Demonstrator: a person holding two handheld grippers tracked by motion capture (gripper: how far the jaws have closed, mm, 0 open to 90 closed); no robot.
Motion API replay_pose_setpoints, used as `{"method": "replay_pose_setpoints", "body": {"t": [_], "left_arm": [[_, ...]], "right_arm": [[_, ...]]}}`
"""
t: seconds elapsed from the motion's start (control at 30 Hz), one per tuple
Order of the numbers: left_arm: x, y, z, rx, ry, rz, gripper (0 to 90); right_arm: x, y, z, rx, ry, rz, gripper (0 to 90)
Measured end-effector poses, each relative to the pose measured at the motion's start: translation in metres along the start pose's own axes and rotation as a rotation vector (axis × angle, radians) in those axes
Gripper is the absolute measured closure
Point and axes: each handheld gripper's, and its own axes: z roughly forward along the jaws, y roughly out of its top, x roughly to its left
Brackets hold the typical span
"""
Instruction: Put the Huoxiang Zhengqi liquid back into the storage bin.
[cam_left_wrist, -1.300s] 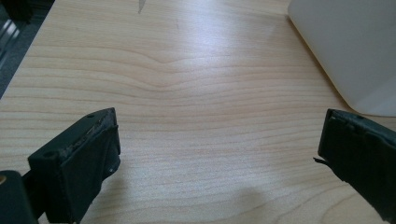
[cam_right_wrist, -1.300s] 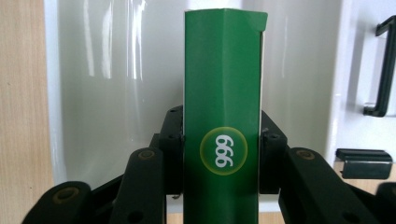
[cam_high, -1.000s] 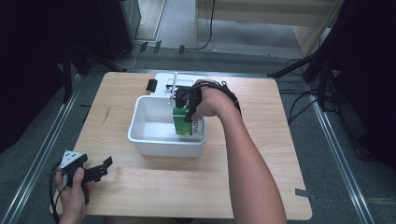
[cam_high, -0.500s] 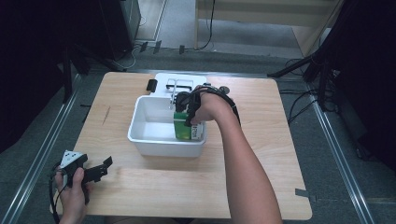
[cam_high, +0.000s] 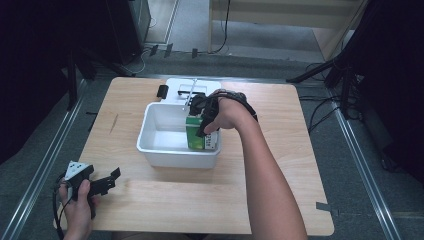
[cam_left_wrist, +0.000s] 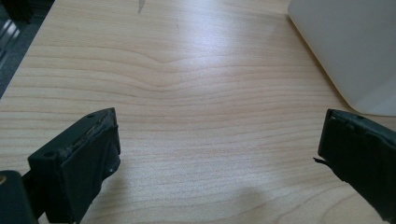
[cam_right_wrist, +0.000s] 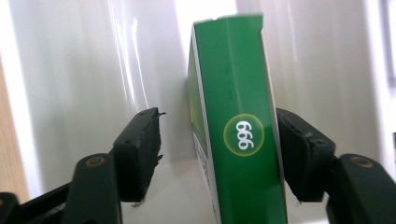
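Observation:
A green carton (cam_high: 195, 137) (cam_right_wrist: 238, 135) stands upright in the right end of a white plastic bin (cam_high: 150, 125) at the middle of the table. My right gripper (cam_high: 204, 125) (cam_right_wrist: 219, 140) reaches down into the bin, and its jaws have just been opening. The carton is still between them: one pad stands clearly off it, the other sits right beside its edge. My left gripper (cam_high: 107, 182) (cam_left_wrist: 219, 149) rests open near the table's front left corner, over bare wood, with the bin's wall (cam_left_wrist: 345, 46) off to its right.
Behind the bin lies a flat white tray (cam_high: 192, 86) with a small black block (cam_high: 162, 91) to its left. The wooden table (cam_high: 150, 200) has bare room in front of the bin and on both sides. Dark floor and metal rails surround it.
The right gripper's jaws have parted from the green carton, which now stands in the bin on its own. The left gripper has stayed put.

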Motion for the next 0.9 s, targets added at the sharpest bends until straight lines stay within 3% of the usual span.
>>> {"method": "replay_pose_setpoints", "body": {"t": [0.47, 0.67, 0.7, 0.77, 0.8, 0.9], "left_arm": [[0.0, 0.0, 0.0, 0.001, 0.0, 0.0, 0.1], [0.0, 0.0, 0.0, 0.002, 0.002, 0.0, 0.1], [0.0, 0.0, 0.0, 0.002, 0.002, 0.001, 0.1], [0.0, 0.0, 0.0, 0.002, 0.002, 0.0, 0.1], [0.0, 0.0, 0.0, 0.002, 0.002, 0.0, 0.1], [0.0, 0.0, 0.0, 0.002, 0.003, 0.0, 0.1]], "right_arm": [[0.0, -0.006, -0.034, -0.064, -0.05, 0.056, 27.2], [-0.001, -0.018, -0.053, -0.121, -0.089, 0.091, 24.7], [-0.001, -0.023, -0.061, -0.143, -0.111, 0.12, 24.2], [-0.001, -0.025, -0.064, -0.153, -0.12, 0.131, 23.9], [-0.002, -0.03, -0.072, -0.186, -0.155, 0.15, 23.0], [-0.002, -0.037, -0.08, -0.242, -0.186, 0.193, 21.8]]}}
